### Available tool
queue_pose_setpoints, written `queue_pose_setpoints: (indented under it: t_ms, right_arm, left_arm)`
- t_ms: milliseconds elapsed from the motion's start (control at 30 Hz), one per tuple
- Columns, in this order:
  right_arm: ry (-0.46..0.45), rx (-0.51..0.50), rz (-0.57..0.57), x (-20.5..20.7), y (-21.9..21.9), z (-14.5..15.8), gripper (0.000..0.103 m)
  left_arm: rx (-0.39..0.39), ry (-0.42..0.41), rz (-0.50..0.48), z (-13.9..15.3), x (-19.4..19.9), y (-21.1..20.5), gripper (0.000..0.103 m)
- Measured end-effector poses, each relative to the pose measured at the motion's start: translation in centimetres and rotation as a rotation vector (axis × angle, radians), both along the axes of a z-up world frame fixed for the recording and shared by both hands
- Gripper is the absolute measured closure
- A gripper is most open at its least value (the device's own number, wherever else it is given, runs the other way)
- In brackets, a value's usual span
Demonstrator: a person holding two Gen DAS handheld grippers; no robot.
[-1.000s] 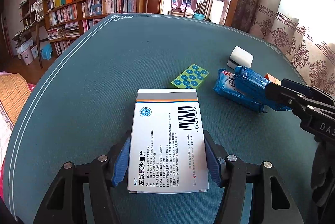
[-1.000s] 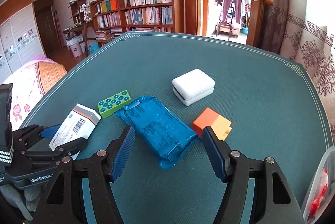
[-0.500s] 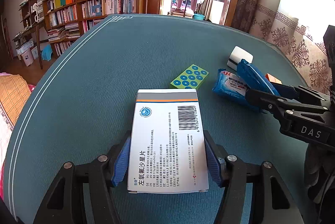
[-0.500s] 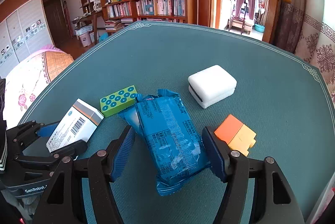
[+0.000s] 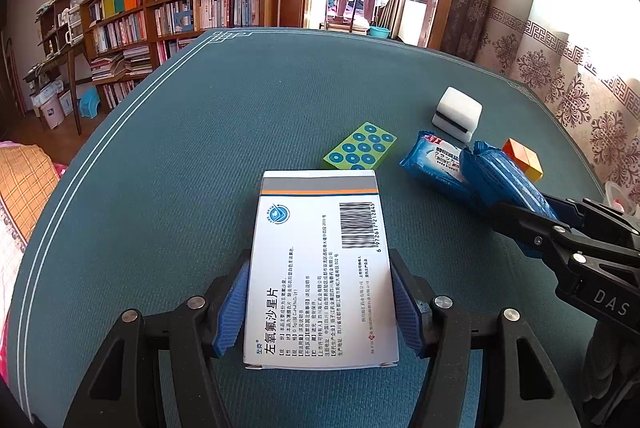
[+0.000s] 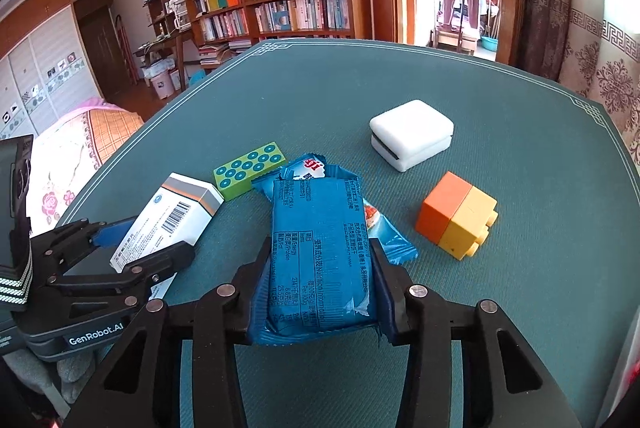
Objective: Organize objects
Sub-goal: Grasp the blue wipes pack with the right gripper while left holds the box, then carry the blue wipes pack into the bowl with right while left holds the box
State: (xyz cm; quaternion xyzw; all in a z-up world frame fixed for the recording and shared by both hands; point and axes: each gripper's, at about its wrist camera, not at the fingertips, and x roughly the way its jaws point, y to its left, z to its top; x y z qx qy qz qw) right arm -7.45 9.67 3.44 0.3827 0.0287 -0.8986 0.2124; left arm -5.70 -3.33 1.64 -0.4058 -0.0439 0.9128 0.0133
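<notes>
So, on the green table [image 6: 500, 116]: the right gripper [image 6: 320, 284] has just been closing its jaws and the pads now squeeze the blue snack pack [image 6: 320, 248], wrapper crinkled btw them. The pack's far end lies over a second blue packet [image 5: 434, 164] (red and white print on its face). In the left wrist view the same pack sticks up out of the right gripper's black fingers.

The left gripper [image 5: 320, 304] is clamped on the white medicine box [image 5: 320, 268], blue pads pressed on both long sides, barcode facing up.

Loose on the table: a green dotted block [image 6: 250, 170] just beyond the box, a white case [image 6: 412, 132] w/ a dark seam further back, and an orange-yellow brick [image 6: 456, 214] just right of the packets.
</notes>
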Motion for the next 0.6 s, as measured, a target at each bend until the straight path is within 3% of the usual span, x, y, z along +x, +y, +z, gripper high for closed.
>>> queue_pose_setpoints:
  t_ms: [333,600]
  right_arm:
    - [-0.004,-0.071,-0.101,3.1,3.2,0.6,0.059]
    - [0.011,-0.112,-0.218,4.2,7.6,2.1,0.059]
  left_arm:
    - [-0.06,0.039,-0.025,0.4,0.5,1.2,0.037]
    - [-0.062,0.041,-0.024,0.3,0.5,1.4,0.037]
